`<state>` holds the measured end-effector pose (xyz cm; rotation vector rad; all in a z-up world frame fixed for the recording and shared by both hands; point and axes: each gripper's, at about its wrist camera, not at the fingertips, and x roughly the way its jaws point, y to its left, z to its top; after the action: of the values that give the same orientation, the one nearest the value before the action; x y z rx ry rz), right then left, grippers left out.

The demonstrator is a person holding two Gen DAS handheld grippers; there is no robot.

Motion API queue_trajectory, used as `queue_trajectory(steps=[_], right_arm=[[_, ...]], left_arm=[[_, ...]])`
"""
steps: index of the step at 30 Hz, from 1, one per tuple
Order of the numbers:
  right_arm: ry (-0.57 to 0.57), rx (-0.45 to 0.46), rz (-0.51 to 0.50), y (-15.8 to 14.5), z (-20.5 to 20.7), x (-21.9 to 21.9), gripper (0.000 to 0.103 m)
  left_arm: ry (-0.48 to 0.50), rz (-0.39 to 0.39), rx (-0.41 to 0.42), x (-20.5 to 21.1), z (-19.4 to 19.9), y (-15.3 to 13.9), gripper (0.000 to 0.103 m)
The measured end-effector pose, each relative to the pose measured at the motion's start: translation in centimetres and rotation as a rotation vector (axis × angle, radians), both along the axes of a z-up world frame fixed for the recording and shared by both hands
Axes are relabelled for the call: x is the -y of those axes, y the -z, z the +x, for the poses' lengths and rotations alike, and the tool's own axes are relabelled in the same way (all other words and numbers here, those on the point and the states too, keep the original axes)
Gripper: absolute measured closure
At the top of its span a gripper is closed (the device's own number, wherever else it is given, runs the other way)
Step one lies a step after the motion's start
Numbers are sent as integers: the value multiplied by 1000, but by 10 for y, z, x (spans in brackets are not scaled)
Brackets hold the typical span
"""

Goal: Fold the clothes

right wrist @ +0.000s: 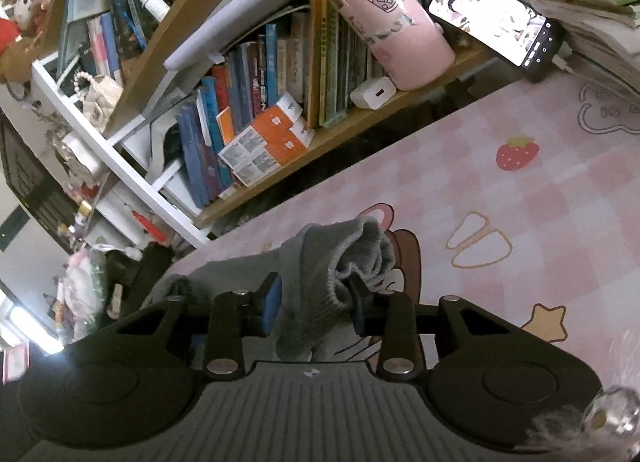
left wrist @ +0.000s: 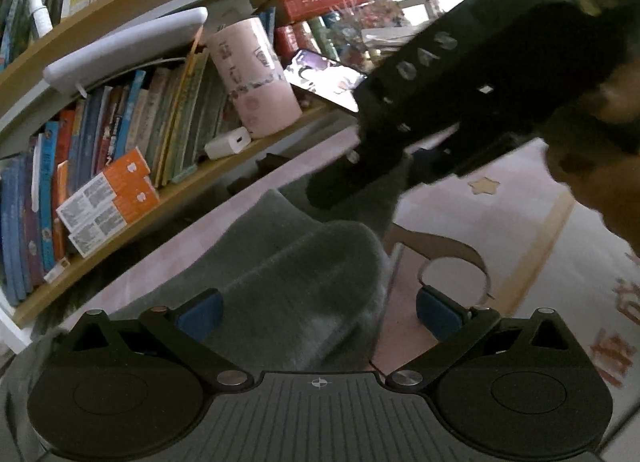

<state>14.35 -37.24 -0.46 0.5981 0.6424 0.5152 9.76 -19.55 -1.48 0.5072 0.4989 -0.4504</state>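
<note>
A grey knitted garment lies bunched on the pink checked table cover. My right gripper is shut on its ribbed edge, and the cloth fills the narrow gap between the blue pads. In the left wrist view the same grey garment runs forward between the fingers of my left gripper. That gripper stands wide open, and its pads do not press the cloth. The black body of the right gripper reaches in from the upper right down to the garment's far end, held by a hand.
A low wooden bookshelf full of books runs along the table's far edge. On it stand a pink cup, a white charger, orange boxes and a lit phone. Pink cover extends to the right.
</note>
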Motion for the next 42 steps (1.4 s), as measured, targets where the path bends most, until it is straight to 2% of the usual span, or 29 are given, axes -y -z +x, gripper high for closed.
queue_trajectory(steps=[6, 9, 11, 12, 15, 19, 21, 25, 29, 32, 36, 42], right_arm=[[0, 16, 8, -1, -2, 0, 69], [0, 26, 1, -1, -3, -1, 69], [-1, 31, 0, -2, -4, -2, 69], [-1, 33, 1, -2, -4, -2, 69], [-5, 37, 9, -2, -4, -2, 69], [-9, 61, 34, -4, -7, 0, 61], [-10, 80, 48, -5, -9, 1, 58], [7, 176, 66, -15, -18, 6, 55], [11, 238, 94, -19, -23, 10, 49], [-13, 245, 83, -19, -22, 7, 44], [-32, 241, 41, -14, -21, 0, 44], [-73, 224, -20, -3, -20, -16, 44]], left_arm=[[-13, -10, 1, 6, 12, -2, 2], [-13, -12, 8, 8, 12, -2, 6], [-33, 1, 24, 9, 13, -1, 17], [-38, 8, 31, 9, 13, 1, 31], [-28, 4, 25, 7, 13, 5, 51], [-29, -39, 1, 2, 20, 10, 66], [-36, -79, -9, -5, 22, 8, 71], [-53, -199, -18, -22, 24, -4, 82], [-73, -311, 8, -39, 20, -20, 84], [-81, -385, 11, -53, 21, -33, 85], [-86, -490, 1, -78, 25, -52, 85], [-123, -724, 39, -138, 19, -90, 86]])
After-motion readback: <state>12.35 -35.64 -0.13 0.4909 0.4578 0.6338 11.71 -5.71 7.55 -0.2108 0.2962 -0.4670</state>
